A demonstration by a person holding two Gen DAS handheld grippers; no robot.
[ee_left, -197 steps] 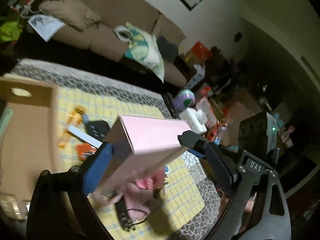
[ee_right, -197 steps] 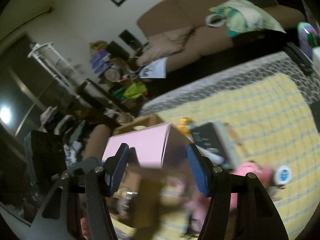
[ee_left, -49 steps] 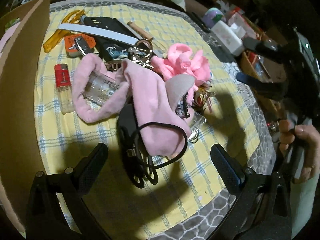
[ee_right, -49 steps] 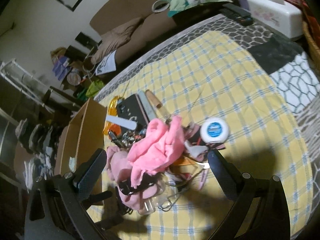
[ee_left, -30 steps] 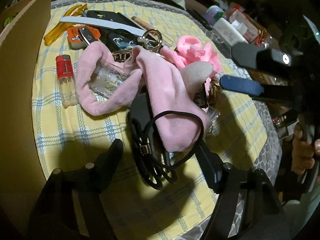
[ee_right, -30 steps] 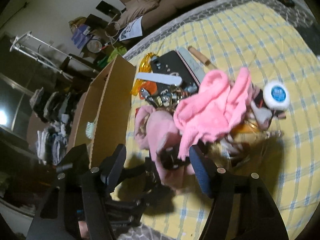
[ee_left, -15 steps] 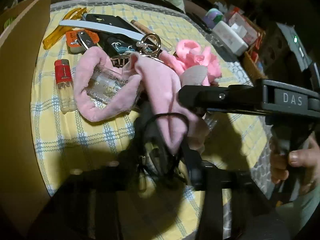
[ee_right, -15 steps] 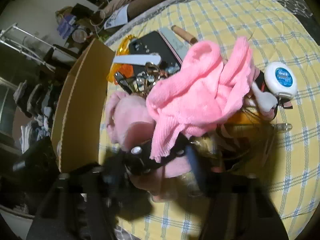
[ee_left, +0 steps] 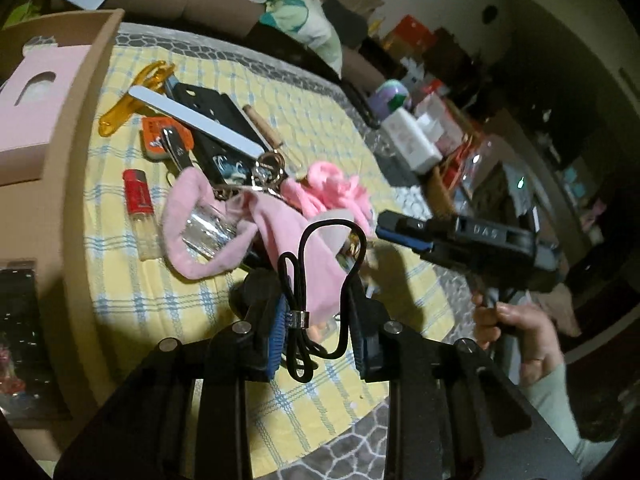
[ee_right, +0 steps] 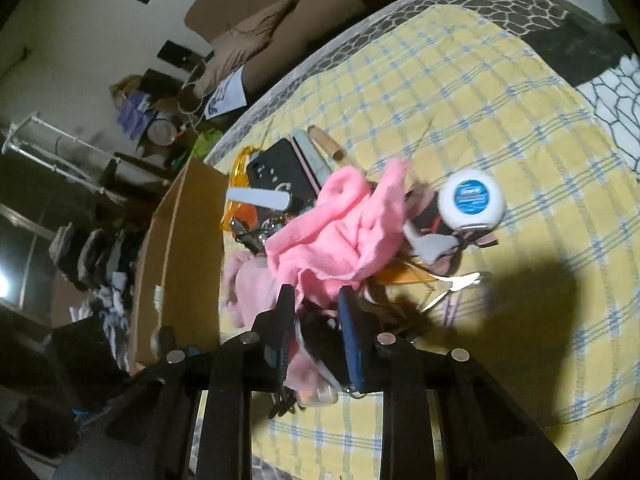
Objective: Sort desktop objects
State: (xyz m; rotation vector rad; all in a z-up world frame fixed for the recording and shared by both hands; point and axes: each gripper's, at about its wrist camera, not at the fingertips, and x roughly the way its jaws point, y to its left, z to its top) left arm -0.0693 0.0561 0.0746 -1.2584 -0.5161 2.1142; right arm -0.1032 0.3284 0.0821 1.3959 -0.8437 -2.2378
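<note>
A heap of small things lies on the yellow checked cloth (ee_right: 480, 100). In it are a bright pink cloth (ee_right: 332, 236), a light pink sock (ee_left: 280, 224) around a glass jar (ee_left: 208, 228), a white floss case (ee_right: 471, 200) and a black phone case (ee_left: 216, 128). My left gripper (ee_left: 320, 332) is closing. A black looped cord (ee_left: 298, 316) is pinched between its blue pads, and its loops stand up over the sock. My right gripper (ee_right: 316, 308) is closing too, its pads pressing on the near edge of the pink cloth with something dark under it. It also shows side-on as the right gripper (ee_left: 386, 226), held by a hand (ee_left: 508, 320).
A cardboard box (ee_left: 76, 128) stands along the left of the heap with a pink box (ee_left: 36, 108) inside. A red-capped bottle (ee_left: 138, 208), a white nail file (ee_left: 196, 120) and an orange clip (ee_left: 132, 96) lie near it. A sofa and clutter ring the table.
Both grippers went from wide open to nearly closed. The left one took hold of the black cord and rose with it. The right one moved into the heap and closed on the pink cloth.
</note>
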